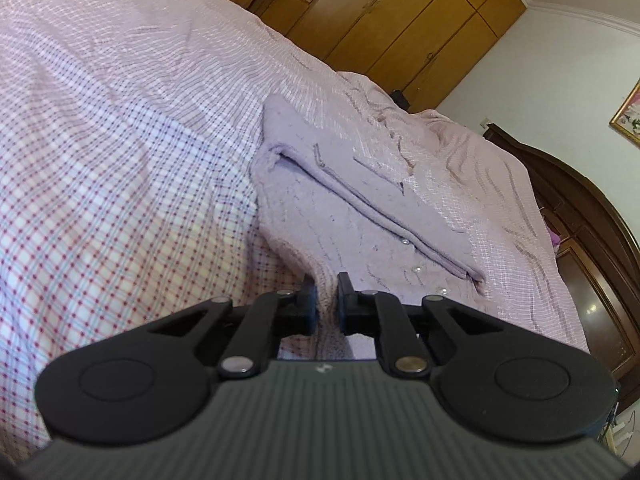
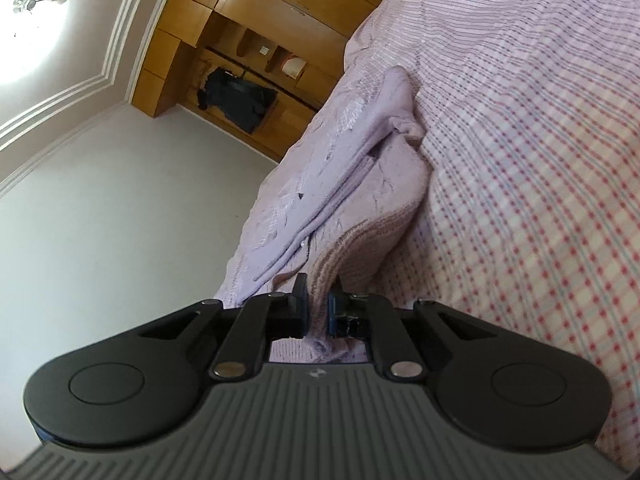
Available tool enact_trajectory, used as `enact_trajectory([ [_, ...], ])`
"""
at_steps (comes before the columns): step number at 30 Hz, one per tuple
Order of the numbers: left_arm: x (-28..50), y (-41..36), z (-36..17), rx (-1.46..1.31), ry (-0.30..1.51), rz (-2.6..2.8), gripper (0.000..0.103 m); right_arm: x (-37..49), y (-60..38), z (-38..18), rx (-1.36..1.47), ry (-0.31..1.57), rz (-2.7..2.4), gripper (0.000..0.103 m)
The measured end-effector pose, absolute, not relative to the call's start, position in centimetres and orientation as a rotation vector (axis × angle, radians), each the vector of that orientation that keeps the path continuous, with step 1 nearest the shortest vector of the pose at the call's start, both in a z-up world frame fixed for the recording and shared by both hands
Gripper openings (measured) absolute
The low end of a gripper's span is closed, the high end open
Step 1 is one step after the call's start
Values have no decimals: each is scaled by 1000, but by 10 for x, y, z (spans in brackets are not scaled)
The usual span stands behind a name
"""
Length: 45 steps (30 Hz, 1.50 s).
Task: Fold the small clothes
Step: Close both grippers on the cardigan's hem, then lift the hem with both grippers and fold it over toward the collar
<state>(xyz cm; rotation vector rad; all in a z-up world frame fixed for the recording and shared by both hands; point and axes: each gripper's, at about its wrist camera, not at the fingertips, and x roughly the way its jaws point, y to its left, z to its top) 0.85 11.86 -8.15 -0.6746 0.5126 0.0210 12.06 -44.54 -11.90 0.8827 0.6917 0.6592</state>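
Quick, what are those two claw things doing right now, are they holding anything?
Left gripper: closed, its fingers pinching the edge of the lilac knit cardigan.
Right gripper: closed, pinching another edge of the same cardigan.

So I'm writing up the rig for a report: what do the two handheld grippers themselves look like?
Both look alike. The left gripper and right gripper have a grey ribbed body bearing a small pale logo, two round black side lobes, black linkage arms with silver pivot pins, and short black fingers with blue-edged pads. No cables or sleeves show.
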Motion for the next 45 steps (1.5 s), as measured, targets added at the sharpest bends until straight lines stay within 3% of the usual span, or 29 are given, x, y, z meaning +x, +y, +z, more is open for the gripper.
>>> enact_trajectory([
  [45,86,136,-28,-667,422,-49,12,206,-390,-62,859,609,734,10],
])
